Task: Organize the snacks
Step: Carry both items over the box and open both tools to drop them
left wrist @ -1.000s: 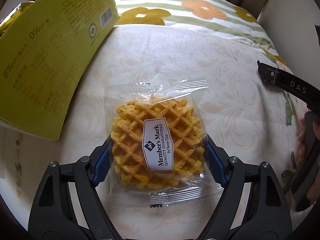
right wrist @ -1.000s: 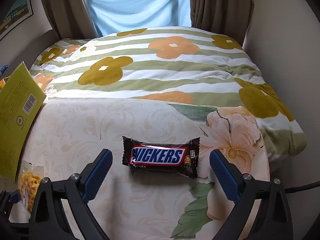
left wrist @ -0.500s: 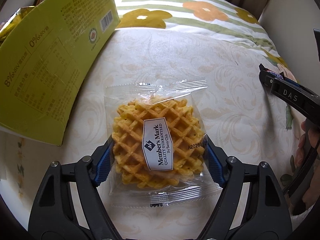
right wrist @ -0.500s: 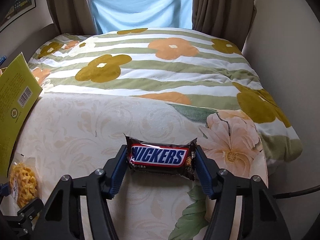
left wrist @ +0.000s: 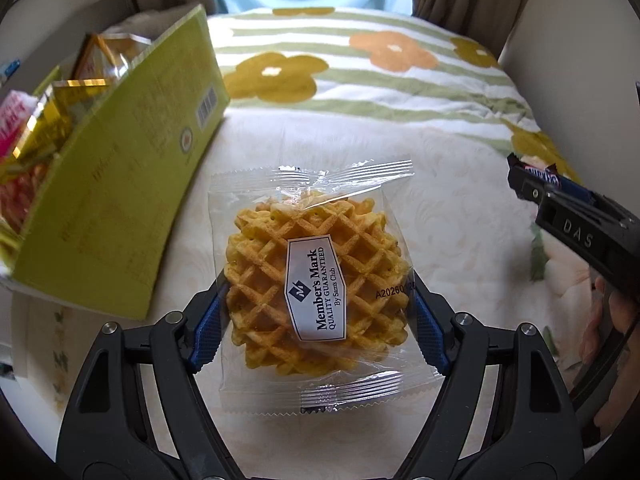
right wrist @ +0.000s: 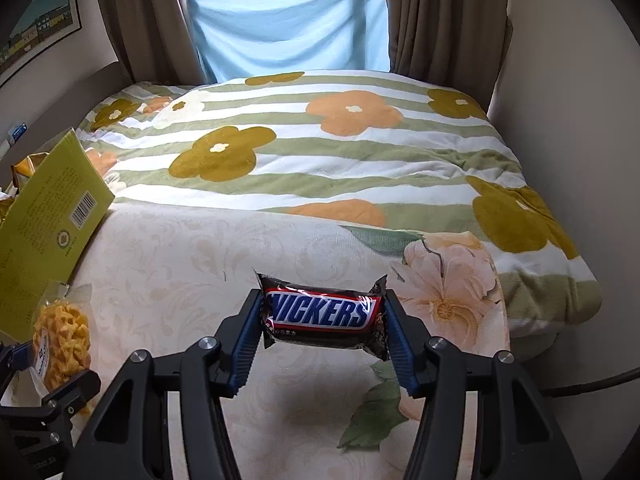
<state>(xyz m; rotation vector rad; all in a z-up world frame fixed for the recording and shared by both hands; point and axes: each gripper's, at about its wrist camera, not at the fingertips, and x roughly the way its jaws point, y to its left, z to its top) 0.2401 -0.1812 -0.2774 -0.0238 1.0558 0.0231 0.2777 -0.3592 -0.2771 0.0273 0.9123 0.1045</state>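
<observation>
Both grippers, tilted steeply down, have lifted: right fingers (right wrist: 394, 340) just clamped the Snickers bar (right wrist: 320, 312), left fingers (left wrist: 208, 328) grip the waffle packet (left wrist: 316, 284).

The right gripper (right wrist: 320, 332), wide apart a second ago, has just been closing and now clamps the Snickers bar (right wrist: 322, 312) by its ends. Both it and the waffle packet (left wrist: 316, 292) in the left gripper (left wrist: 316, 320) now hang lifted off the bedspread (right wrist: 180, 256).

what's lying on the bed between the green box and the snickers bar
In the right wrist view, only bare cream bedspread lies between green box and Snickers bar; the waffle pack sits nearer the camera.
</observation>
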